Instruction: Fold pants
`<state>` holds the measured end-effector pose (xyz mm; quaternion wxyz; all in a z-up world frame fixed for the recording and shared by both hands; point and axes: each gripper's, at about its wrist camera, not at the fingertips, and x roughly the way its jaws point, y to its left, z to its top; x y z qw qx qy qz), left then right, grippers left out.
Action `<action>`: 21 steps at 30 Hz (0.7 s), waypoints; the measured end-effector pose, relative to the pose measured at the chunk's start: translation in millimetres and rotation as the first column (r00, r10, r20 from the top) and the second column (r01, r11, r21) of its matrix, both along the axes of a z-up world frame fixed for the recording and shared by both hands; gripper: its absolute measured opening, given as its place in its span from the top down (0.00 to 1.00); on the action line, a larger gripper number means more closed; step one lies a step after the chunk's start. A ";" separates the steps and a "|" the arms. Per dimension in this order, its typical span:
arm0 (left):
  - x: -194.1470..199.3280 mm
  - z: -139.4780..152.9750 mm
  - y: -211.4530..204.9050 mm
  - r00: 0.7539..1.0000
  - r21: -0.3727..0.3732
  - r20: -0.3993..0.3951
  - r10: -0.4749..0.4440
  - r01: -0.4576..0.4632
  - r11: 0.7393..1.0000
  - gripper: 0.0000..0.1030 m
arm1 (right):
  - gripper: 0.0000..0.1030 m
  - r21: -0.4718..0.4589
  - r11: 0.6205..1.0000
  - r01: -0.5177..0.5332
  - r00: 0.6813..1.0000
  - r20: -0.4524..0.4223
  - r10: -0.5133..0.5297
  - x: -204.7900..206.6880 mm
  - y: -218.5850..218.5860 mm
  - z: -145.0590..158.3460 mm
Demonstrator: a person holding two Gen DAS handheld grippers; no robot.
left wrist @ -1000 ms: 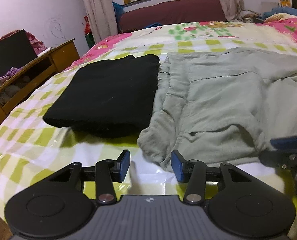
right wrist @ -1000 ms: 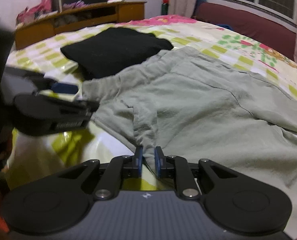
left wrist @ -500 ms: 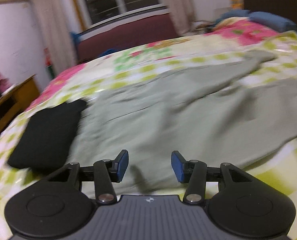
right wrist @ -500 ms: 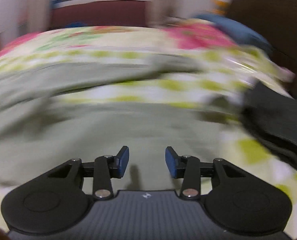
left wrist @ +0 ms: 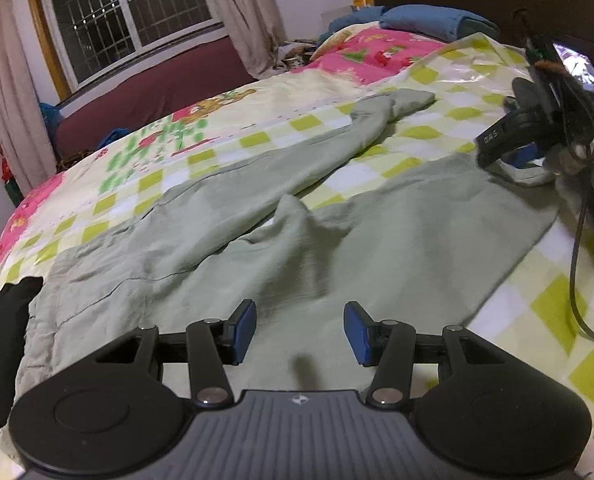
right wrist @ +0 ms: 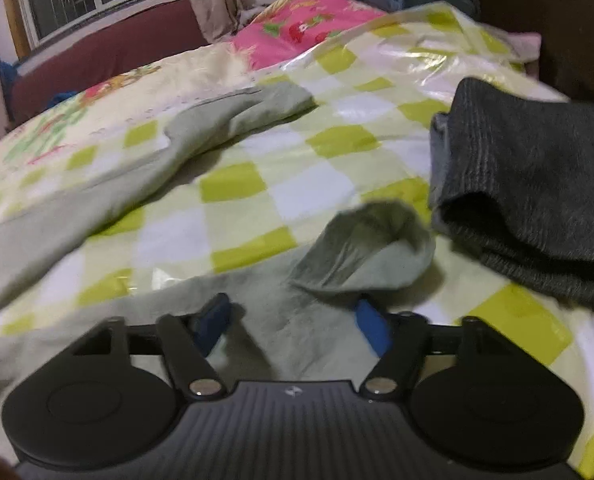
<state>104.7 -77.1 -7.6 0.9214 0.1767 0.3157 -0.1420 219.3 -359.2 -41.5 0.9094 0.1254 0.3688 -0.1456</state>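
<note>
On the bed [left wrist: 509,312] the pants [left wrist: 337,240] lie spread, legs running toward 1 o'clock. Left gripper [left wrist: 300,332] and right gripper [right wrist: 293,326] hover over them, jaws spread, pinching nothing; right's just opened.

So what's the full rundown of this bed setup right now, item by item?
Surface: bed with checked sheet.
Job's things: green pants spread flat, legs apart, one cuff curled up.
Clutter: black folded garment at the waist end; grey folded garment beside the cuff; blue pillow.
Grippers: left claw open over the pants; right claw open, cloth between, not pinched.
Cables: black cable hanging.
Surroundings: barred window, curtains.
</note>
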 end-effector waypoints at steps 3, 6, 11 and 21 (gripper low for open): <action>-4.9 3.7 -5.9 1.000 0.007 0.003 -0.011 0.011 1.000 0.39 | 0.87 0.158 0.987 0.035 0.998 0.045 -0.043 -22.9 -32.4 9.9; -8.1 7.0 -14.5 1.000 0.011 0.010 -0.029 0.028 1.000 0.39 | 0.88 0.185 0.978 0.096 0.990 0.087 -0.113 -57.3 -68.8 22.9; -19.0 15.3 -31.4 0.997 0.022 0.029 -0.070 0.069 0.997 0.37 | 0.87 0.160 0.965 0.209 0.970 0.091 -0.225 -105.7 -123.8 34.0; -28.8 21.0 -21.3 0.998 0.129 0.056 -0.038 0.030 0.991 0.29 | 0.76 0.053 0.994 0.091 0.988 0.124 -0.096 -142.1 -95.5 49.6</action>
